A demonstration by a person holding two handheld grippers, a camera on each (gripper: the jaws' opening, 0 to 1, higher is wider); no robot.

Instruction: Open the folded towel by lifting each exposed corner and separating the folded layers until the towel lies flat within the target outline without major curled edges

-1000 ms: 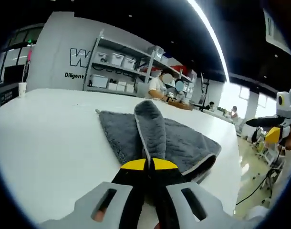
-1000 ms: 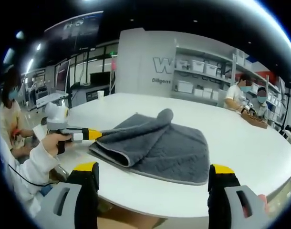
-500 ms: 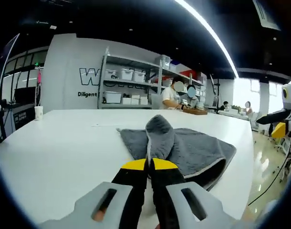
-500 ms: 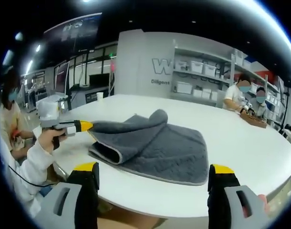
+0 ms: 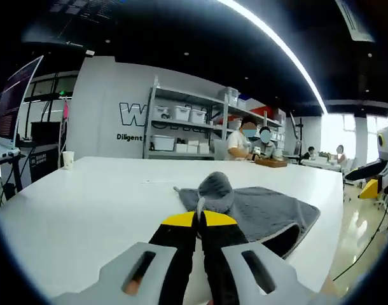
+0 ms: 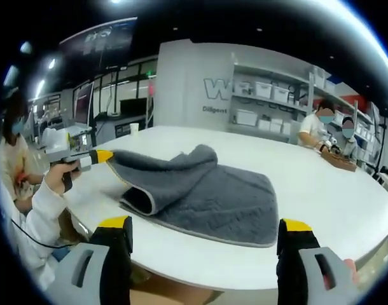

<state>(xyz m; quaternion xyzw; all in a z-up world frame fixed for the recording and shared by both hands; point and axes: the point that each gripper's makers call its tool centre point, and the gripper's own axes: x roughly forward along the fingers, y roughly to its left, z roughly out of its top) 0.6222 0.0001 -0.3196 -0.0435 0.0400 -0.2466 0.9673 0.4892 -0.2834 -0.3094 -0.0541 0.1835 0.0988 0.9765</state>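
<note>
Left gripper [image 6: 100, 156] was clamped on a corner of the grey towel [image 6: 207, 197], and over the last second it had carried that corner further out toward the person's side of the white table [image 6: 334, 210]. In the right gripper view the pinched corner sat past the table's near-left edge, just beyond the towel's folded edge, where a second earlier it was over the fold itself. In the left gripper view its yellow-tipped jaws [image 5: 196, 219] were pressed together with towel fabric bunched right above them.

Judgement: top layer was peeling off the lower one, so one fold was roughly half undone; nothing lay flat yet. No target outline could be made out on the table.

Towel's place: on the table near its front edge, lower layer flat, upper layer lifted into a hump with an open pocket at the left fold. The long axis ran left to right across the right gripper view, from the raised corner at the left gripper toward the flat far-right corner. The lifted flap pointed left, at the person holding it.

Right gripper [image 6: 207, 238] was spread wide, holding nothing, hanging off the near table edge, apart from the towel.
</note>
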